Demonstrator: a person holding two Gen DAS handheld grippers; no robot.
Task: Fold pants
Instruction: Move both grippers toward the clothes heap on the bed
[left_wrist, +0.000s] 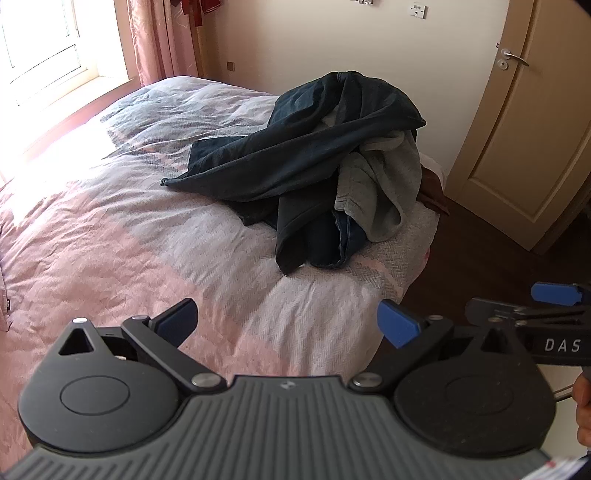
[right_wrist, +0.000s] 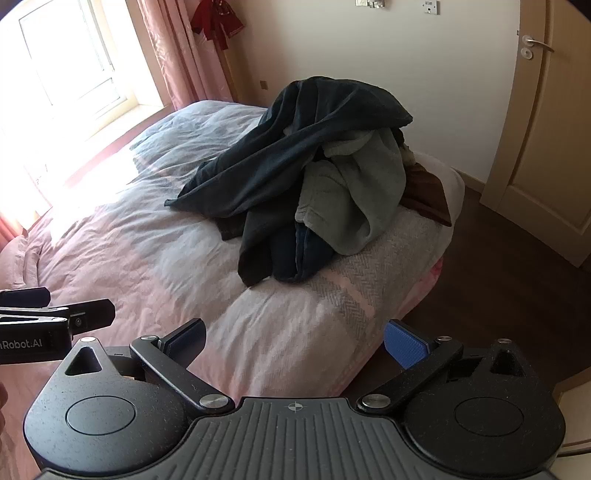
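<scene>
Heaped dark pants (left_wrist: 295, 147) lie on the pink-quilted bed (left_wrist: 129, 240) near a door (left_wrist: 535, 129).

A heap of clothes (left_wrist: 306, 158) lies on the bed (left_wrist: 129, 229) near its far right corner, with pants (right_wrist: 295, 155) draped over the top. The window (left_wrist: 40, 48) stands beyond the bed's left edge, the door (left_wrist: 524, 122) beyond the right.

Sunlight poured through a window (left_wrist: 40, 48) with pink curtains (left_wrist: 162, 40) onto a pink-and-white bed (left_wrist: 110, 229). Behind stood a cream wall (left_wrist: 424, 62), a beige door (left_wrist: 532, 122) and dark floor (left_wrist: 491, 266).
</scene>
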